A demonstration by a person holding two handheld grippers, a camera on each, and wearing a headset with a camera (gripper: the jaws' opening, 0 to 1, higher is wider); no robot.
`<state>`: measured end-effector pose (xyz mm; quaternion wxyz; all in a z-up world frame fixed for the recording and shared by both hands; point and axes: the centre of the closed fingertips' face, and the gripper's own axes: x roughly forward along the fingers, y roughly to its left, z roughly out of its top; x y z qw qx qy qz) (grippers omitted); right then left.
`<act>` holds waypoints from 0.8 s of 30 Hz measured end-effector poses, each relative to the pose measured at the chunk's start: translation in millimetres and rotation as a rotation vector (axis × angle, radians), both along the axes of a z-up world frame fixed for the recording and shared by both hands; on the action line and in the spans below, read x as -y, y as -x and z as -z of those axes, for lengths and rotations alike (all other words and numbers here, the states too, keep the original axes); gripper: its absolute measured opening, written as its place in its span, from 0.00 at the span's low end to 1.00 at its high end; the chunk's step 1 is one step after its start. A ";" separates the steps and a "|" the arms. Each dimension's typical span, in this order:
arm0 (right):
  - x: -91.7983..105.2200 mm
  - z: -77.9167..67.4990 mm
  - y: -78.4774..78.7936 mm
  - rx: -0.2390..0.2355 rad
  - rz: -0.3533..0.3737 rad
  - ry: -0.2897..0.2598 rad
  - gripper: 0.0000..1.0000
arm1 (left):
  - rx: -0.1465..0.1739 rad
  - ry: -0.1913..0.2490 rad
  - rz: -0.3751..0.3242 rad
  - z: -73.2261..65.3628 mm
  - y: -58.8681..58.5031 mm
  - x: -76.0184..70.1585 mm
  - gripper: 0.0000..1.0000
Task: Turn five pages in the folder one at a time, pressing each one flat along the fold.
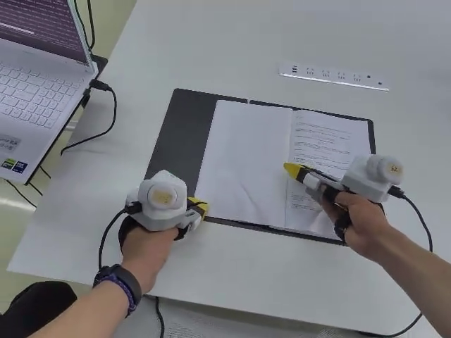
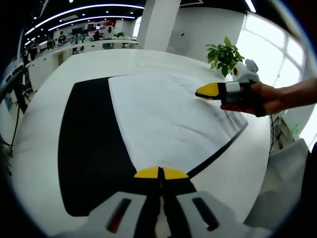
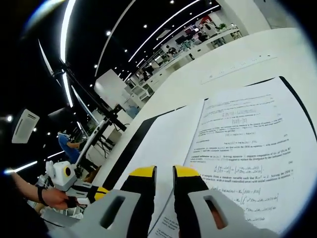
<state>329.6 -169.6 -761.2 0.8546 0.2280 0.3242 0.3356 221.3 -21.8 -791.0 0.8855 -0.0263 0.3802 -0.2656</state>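
The left gripper (image 1: 197,208) rests at the near edge of the open folder (image 1: 180,134) on the table (image 1: 232,42), its jaws pressed together. The right gripper (image 1: 290,169) is low over the printed page (image 1: 328,151) beside the fold, its jaws slightly apart and empty.

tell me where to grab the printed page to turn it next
Take the printed page by its free right edge, coming in from the right with the right gripper. It lies flat and is held at the centre fold, so that outer edge should lift easiest.
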 end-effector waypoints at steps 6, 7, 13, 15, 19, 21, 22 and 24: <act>-12.0 1.9 -7.9 0.005 0.007 0.012 0.05 | -0.004 0.001 -0.009 0.9 -0.9 0.2 0.00; -11.6 3.3 -9.0 0.012 0.010 0.030 0.01 | -0.004 0.001 -0.008 0.9 -0.9 0.2 0.00; -12.2 -0.9 -15.4 0.044 0.030 0.032 0.00 | -0.004 0.003 -0.007 1.6 -1.1 0.6 0.00; -12.0 -0.7 -18.8 0.043 0.045 0.025 0.00 | -0.003 0.001 -0.006 1.9 -1.2 0.8 0.00; -12.4 -2.0 -26.7 0.047 0.075 0.016 0.00 | -0.004 0.002 -0.008 2.1 -0.8 0.3 0.00; -11.2 -1.4 -32.7 0.044 0.097 0.010 0.00 | -0.002 0.002 -0.006 2.2 -0.7 0.2 0.00; -10.0 -1.2 -36.3 0.045 0.110 0.012 0.00 | 0.002 -0.001 0.000 2.2 -0.5 0.3 0.00; -7.9 -0.7 -42.0 0.046 0.134 0.011 0.00 | 0.003 -0.004 0.005 2.1 -0.3 0.4 0.00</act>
